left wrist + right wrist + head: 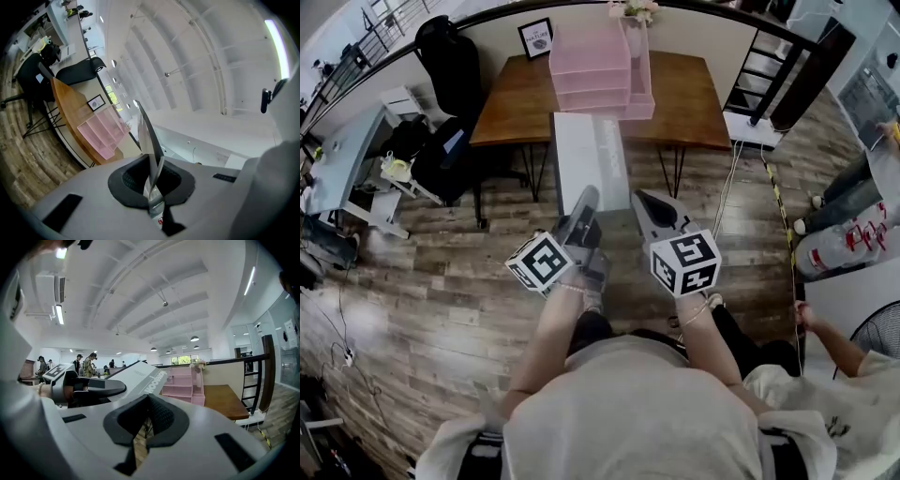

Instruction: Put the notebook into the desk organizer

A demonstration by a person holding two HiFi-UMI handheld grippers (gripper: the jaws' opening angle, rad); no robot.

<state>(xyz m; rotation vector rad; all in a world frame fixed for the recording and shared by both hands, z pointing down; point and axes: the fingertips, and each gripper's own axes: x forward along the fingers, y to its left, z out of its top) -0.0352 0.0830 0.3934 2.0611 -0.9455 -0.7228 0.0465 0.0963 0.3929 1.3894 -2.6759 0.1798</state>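
A long grey-white notebook (589, 159) hangs flat in the air in front of the wooden table (694, 103). My left gripper (584, 204) is shut on its near edge; in the left gripper view the notebook (147, 133) shows edge-on, pinched between the pads of my left gripper (153, 183). My right gripper (641, 201) is beside the notebook's near right corner, shut with nothing in it. In the right gripper view my right gripper (145, 422) has its jaws together, and the notebook (143, 376) lies off to their left. The pink tiered desk organizer (598, 70) stands on the table beyond.
A framed picture (535, 37) and a small flower (635, 9) are at the table's back. A black office chair (450, 56) stands left of it, a black stair rail (764, 66) to its right. A person (862, 178) is at far right.
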